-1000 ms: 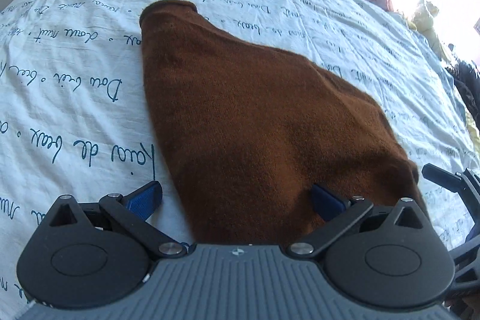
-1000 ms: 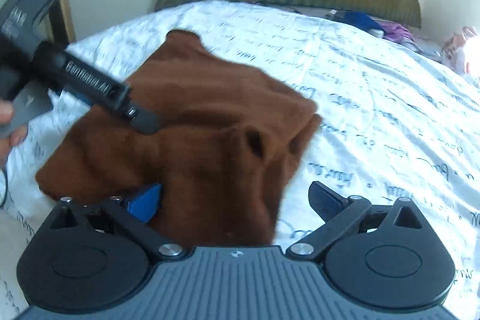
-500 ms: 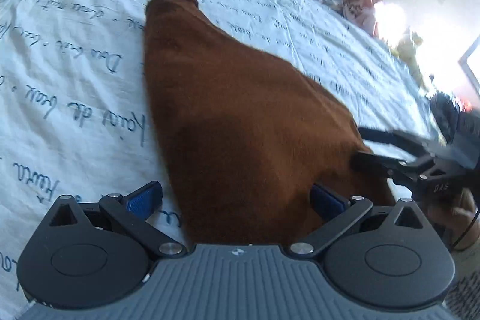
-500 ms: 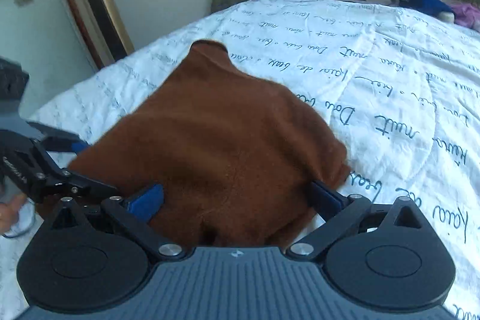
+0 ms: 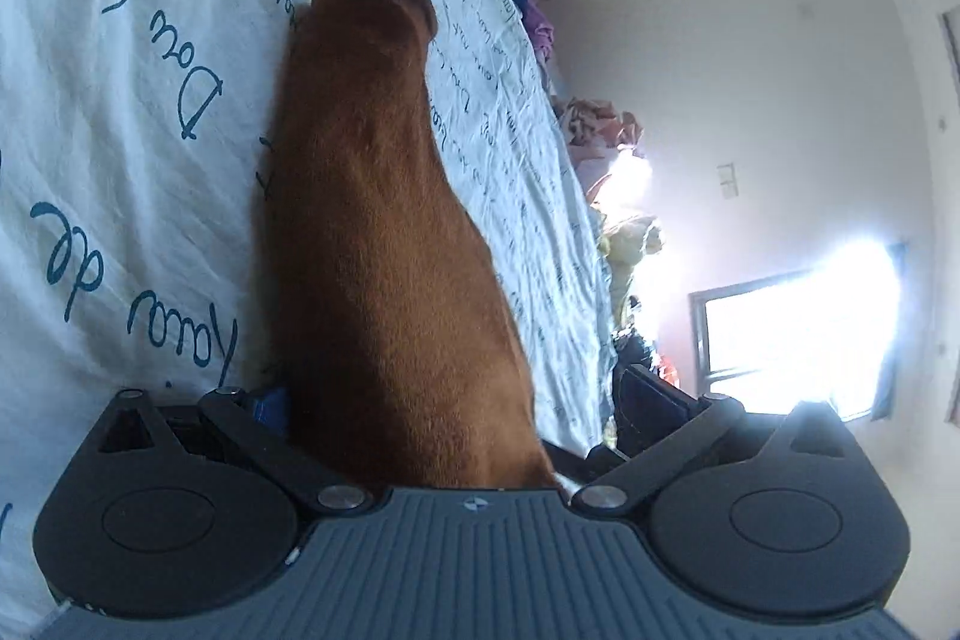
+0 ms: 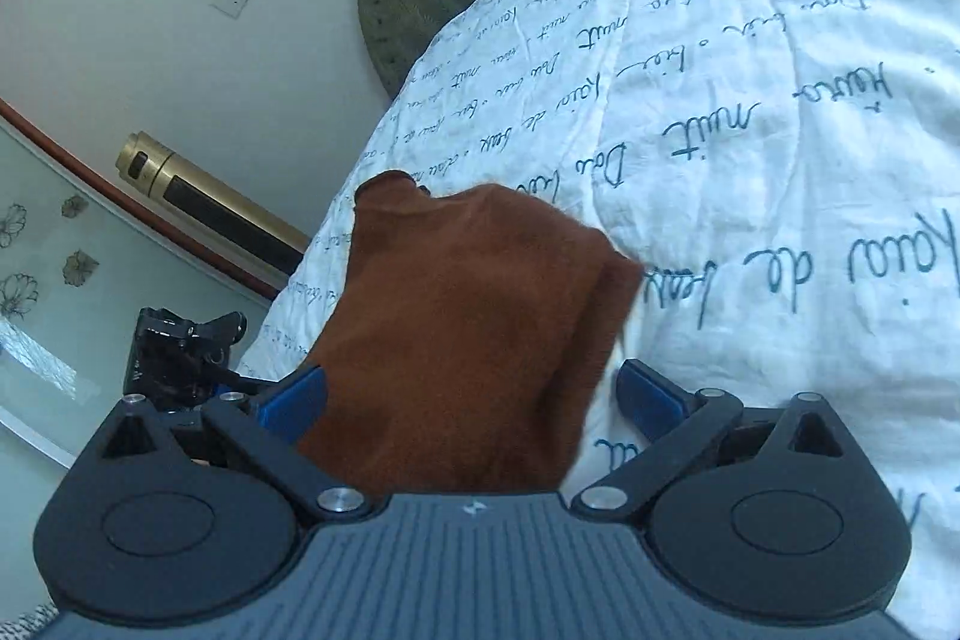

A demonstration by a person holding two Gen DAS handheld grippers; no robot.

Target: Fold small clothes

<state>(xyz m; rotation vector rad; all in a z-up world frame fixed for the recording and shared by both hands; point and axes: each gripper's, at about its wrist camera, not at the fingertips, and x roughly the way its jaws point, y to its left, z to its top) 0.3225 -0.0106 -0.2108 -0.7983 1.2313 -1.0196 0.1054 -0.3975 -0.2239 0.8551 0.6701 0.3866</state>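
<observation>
Brown garment lies between the spread fingers of both grippers, unpinched.

Both grippers rolled hard over, jaws spread.

L gripper: fingers wide apart, blue pads at approx 8 and 4 o'clock of its own view. R gripper: same spread, pads at 8 and 4; L unit shows at 9 o'clock in R cam.

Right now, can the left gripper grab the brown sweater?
Probably yes. The left gripper is open, and the brown sweater already lies between its fingers on the bedspread, with nothing in the way.
</observation>
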